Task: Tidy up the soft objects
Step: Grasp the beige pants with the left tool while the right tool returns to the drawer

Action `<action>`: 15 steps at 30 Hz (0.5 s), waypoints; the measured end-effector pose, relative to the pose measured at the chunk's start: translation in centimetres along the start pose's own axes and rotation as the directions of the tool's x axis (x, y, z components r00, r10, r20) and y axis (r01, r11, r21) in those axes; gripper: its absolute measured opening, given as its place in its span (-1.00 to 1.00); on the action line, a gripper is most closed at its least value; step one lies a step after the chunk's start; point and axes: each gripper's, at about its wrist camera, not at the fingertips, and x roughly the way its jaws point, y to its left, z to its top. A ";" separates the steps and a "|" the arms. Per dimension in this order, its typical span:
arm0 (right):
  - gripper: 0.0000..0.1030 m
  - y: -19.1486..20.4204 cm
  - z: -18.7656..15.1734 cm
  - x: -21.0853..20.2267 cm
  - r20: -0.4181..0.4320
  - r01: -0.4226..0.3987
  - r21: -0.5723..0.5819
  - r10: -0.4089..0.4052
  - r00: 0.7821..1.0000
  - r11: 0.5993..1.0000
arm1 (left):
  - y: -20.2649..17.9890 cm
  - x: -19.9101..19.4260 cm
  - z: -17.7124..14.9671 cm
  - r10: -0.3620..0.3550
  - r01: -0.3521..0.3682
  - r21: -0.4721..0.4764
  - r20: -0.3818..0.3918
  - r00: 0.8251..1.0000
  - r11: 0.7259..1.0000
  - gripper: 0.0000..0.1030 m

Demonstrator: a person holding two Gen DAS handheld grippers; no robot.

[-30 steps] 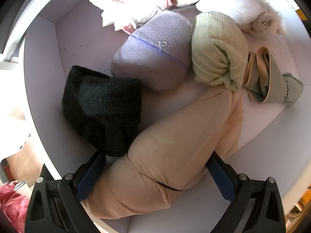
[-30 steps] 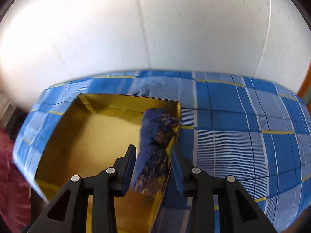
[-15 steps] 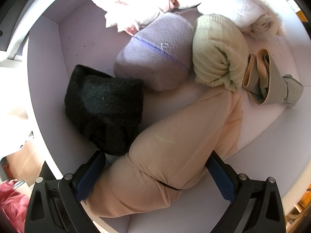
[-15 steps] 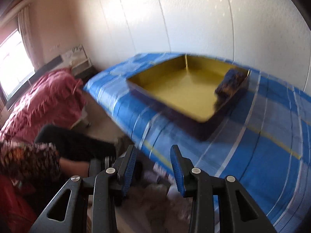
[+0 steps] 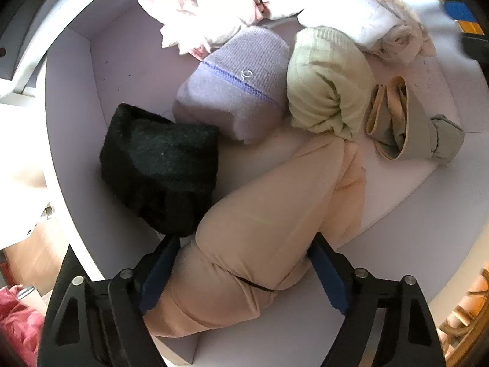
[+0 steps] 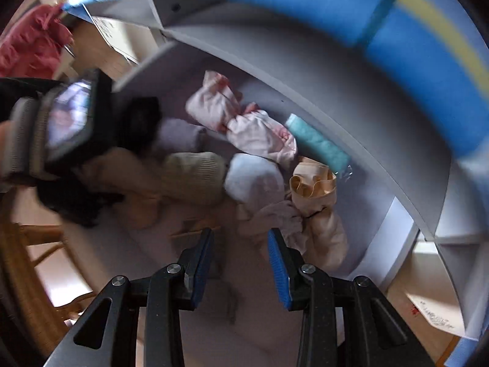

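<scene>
Strong daylight from the far side blows out the floral cloth (image 5: 211,15) and white bundle (image 5: 351,21) in the left wrist view, which is sharp. The right wrist view is smeared, the blue bedspread (image 6: 397,46) most. Both bend and darken at the rim.

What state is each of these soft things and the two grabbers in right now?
Left gripper: jaws just closing around the peach fabric bundle.
Right gripper: open, empty.
Black knitted bundle: lying loose.
Lilac knitted bundle: rolled, lying loose.
Pale green ribbed bundle: rolled up.
White compartment: holding the bundles.
</scene>
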 end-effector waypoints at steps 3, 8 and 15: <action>-0.30 -0.1 0.9 2.1 -0.016 0.028 0.001 -0.028 0.999 1.000 | 0.0 -0.3 -0.3 -0.004 0.004 0.000 0.009 1.000 1.000 0.58; -0.28 -0.2 1.6 5.3 -0.069 0.088 -0.037 -0.090 0.993 0.995 | -0.3 -0.2 -0.7 -0.004 0.004 -0.012 0.011 1.000 1.000 0.56; -0.14 -0.2 1.9 7.5 -0.045 0.159 -0.058 -0.162 0.986 0.986 | 0.3 -0.2 -1.1 -0.010 0.011 -0.029 0.015 1.000 1.000 0.64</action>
